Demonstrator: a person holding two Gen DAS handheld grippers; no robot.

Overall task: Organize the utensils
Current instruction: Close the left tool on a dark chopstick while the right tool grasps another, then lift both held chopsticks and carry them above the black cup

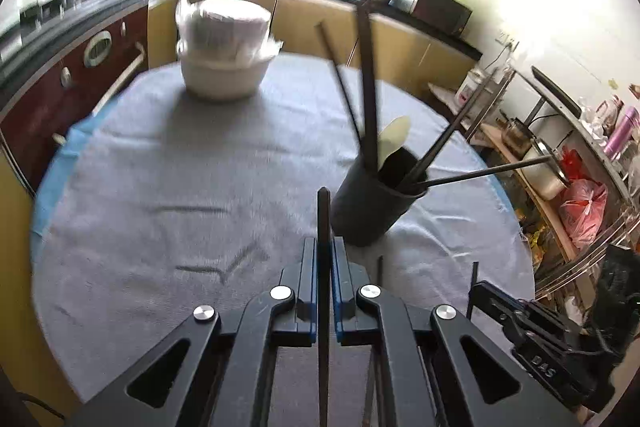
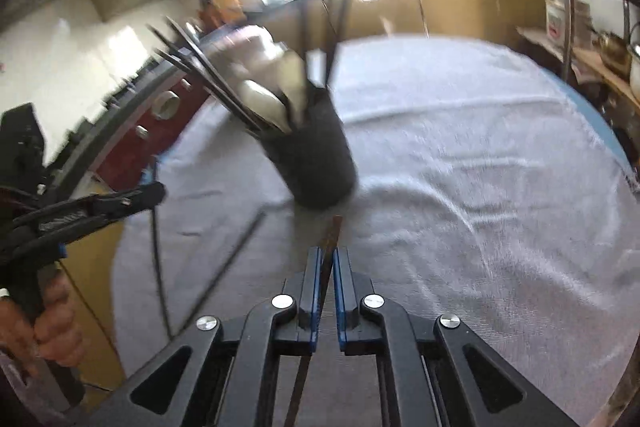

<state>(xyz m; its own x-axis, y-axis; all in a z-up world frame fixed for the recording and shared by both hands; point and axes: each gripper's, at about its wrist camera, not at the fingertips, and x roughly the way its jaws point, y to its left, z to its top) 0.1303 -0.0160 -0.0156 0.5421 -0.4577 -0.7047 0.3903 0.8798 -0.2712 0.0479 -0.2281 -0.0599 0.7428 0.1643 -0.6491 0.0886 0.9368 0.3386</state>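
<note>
Presently both tongs are clamped: the left tongs (image 1: pixel 324 247) on a dark chopstick (image 1: pixel 323 211) at lower centre, the right tongs (image 2: pixel 326 255) on a brownish stick (image 2: pixel 334 235), probably a chopstick, though blur obscures it. A black utensil holder (image 1: pixel 372 203) stands right of centre on the grey-clothed counter (image 1: pixel 160 187), holding dark utensils and a pale spoon (image 1: pixel 394 139). White bowls (image 1: pixel 224 55) sit at upper left.

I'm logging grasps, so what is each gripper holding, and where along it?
The left gripper clamps a dark chopstick near one end. The right gripper clamps a brownish chopstick, also near one end, its tip just past the pads.
</note>
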